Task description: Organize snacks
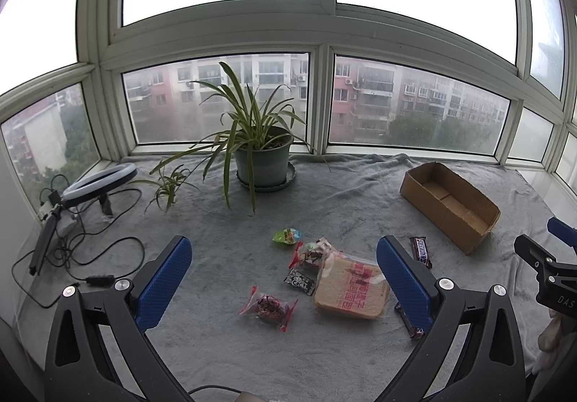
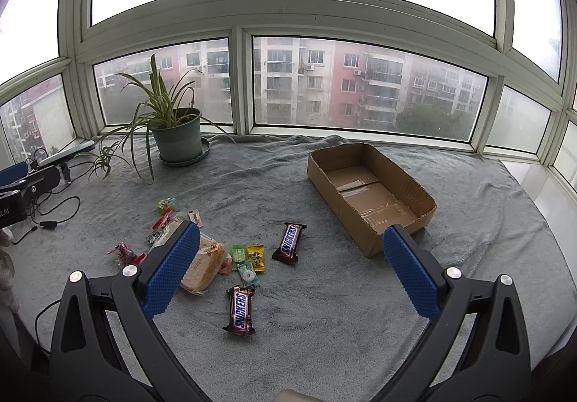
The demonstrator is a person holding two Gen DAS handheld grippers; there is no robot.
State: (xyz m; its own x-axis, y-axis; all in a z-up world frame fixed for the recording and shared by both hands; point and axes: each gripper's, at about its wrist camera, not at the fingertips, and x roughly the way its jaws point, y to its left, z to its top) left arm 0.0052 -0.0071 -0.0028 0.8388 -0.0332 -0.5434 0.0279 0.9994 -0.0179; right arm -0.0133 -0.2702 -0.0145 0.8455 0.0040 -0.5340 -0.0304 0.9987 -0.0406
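Snacks lie scattered on a grey blanket (image 2: 324,312). In the right wrist view, two Snickers bars (image 2: 241,310) (image 2: 289,242) lie near a wrapped biscuit pack (image 2: 205,263) and several small candies (image 2: 249,263). An empty cardboard box (image 2: 368,185) stands to their right. My right gripper (image 2: 290,270) hovers open above the bars, holding nothing. In the left wrist view, my left gripper (image 1: 283,277) is open over the biscuit pack (image 1: 351,288), a red-wrapped sweet (image 1: 268,306) and a green candy (image 1: 286,235). The box (image 1: 450,205) sits far right.
A potted spider plant (image 1: 261,157) stands at the back by the windows. A ring light on a stand (image 1: 97,182) with trailing cables (image 1: 90,257) lies at the left. The other gripper (image 1: 548,265) shows at the right edge of the left wrist view.
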